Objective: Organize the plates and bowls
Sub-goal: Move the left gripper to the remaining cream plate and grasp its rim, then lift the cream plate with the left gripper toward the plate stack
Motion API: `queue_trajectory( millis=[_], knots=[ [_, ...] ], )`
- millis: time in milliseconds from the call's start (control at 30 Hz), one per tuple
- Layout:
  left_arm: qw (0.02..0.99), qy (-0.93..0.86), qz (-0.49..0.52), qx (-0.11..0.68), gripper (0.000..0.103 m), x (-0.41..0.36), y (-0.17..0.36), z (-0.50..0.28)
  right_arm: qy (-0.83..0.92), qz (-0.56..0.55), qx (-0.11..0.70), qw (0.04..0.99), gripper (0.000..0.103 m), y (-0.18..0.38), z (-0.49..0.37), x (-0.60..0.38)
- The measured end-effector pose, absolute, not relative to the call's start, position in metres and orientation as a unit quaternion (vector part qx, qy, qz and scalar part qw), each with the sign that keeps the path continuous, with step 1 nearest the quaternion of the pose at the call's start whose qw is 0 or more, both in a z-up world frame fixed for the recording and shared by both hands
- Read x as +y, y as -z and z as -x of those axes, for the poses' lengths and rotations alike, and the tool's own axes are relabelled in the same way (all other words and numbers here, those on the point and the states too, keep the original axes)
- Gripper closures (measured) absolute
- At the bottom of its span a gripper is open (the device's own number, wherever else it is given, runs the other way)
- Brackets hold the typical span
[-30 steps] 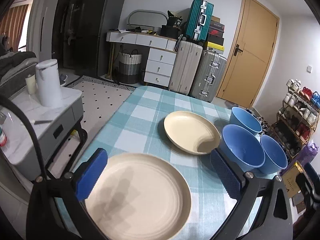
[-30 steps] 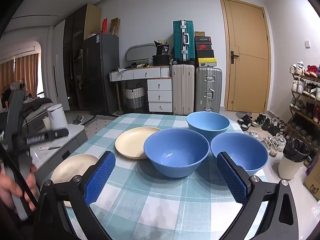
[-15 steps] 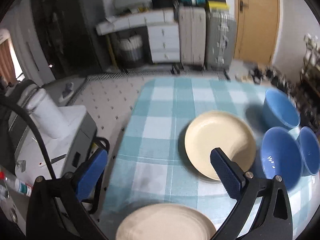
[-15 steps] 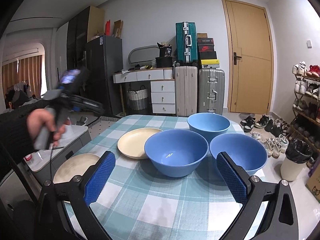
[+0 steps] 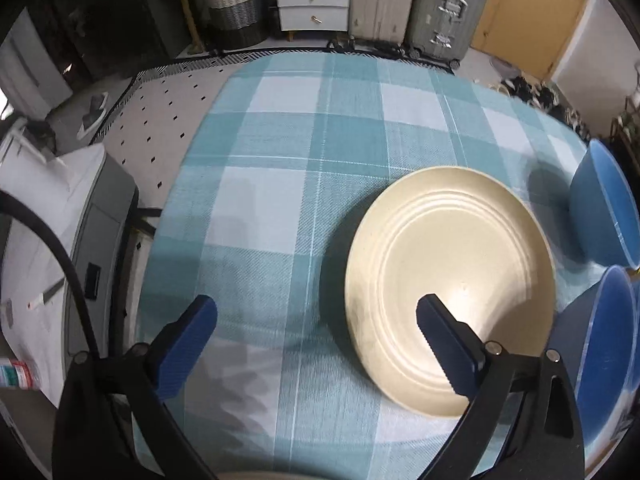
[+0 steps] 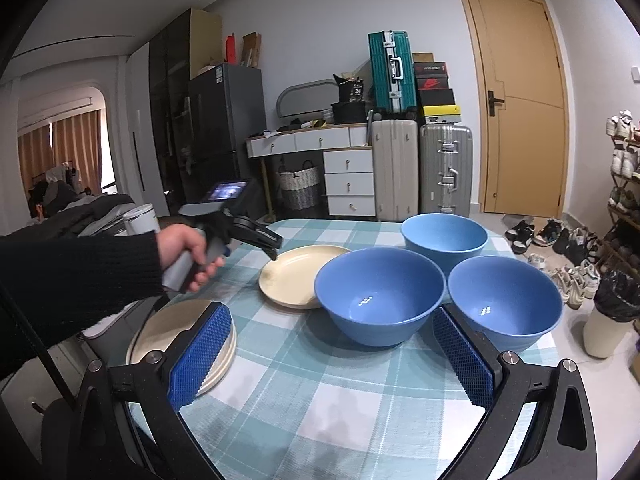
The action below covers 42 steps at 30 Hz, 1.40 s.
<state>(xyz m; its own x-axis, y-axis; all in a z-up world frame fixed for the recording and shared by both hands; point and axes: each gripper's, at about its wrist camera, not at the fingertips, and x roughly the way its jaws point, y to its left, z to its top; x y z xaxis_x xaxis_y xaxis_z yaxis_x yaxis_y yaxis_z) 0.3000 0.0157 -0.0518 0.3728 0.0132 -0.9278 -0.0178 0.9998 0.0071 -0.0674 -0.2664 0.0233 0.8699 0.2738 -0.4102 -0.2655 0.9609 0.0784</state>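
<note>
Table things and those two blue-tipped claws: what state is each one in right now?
Far plate: flat on the cloth, empty, not gripped.
Near plate: at the table edge, empty.
Front bowl: upright, empty.
Back bowl: upright, empty.
Right-hand bowl: upright, empty.
Left gripper: open, jaws just closing slightly, one finger over the far plate.
Right gripper: open, holding nothing.

- Tablecloth [image 6: 360, 392]: teal-and-white check.
- Far plate [image 5: 448, 280]: cream, plain.
- Near plate [image 6: 168, 332]: cream, plain.
- Three bowls [image 6: 380, 292]: blue, plain.
- Right gripper [image 6: 332, 356] pads: blue, cross-hatched; frame black.
- Left gripper [image 5: 316, 332] pads: blue; frame black.
- Sleeve [image 6: 76, 280]: black knit.
- Door [image 6: 520, 100]: tan.
- Upright suitcase [image 6: 390, 70]: teal.
</note>
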Motion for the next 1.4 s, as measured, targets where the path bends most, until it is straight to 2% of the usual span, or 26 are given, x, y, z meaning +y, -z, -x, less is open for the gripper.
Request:
queue_trajectory(
  millis=[133,233,300,367,467,700,1400],
  knots=[
    [0.821,0.01,-0.039,0.57,0.02,0.001,0.062,-0.307,-0.148,-0.011,0.216,0.965,0.0,-0.023,0.067,-0.264],
    [0.813,0.021,-0.039,0.58,0.038,-0.003,0.069,-0.309,-0.152,-0.012,0.219,0.964,0.0,-0.024,0.066,-0.262],
    [0.811,0.031,-0.037,0.583,0.062,-0.003,0.071,-0.309,-0.153,-0.012,0.219,0.964,0.0,-0.024,0.065,-0.261],
    [0.808,0.034,-0.034,0.587,0.068,-0.003,0.074,-0.309,-0.153,-0.012,0.218,0.964,0.0,-0.024,0.066,-0.261],
    [0.802,0.051,-0.009,0.595,0.085,0.001,0.077,-0.309,-0.154,-0.013,0.219,0.963,0.0,-0.024,0.067,-0.261],
    [0.8,0.06,0.034,0.596,0.093,0.013,0.081,-0.306,-0.154,-0.013,0.22,0.963,0.0,-0.025,0.067,-0.261],
    [0.799,0.08,0.042,0.595,0.097,0.018,0.081,-0.308,-0.156,-0.044,0.25,0.954,0.0,-0.018,0.053,-0.269]
  ],
)
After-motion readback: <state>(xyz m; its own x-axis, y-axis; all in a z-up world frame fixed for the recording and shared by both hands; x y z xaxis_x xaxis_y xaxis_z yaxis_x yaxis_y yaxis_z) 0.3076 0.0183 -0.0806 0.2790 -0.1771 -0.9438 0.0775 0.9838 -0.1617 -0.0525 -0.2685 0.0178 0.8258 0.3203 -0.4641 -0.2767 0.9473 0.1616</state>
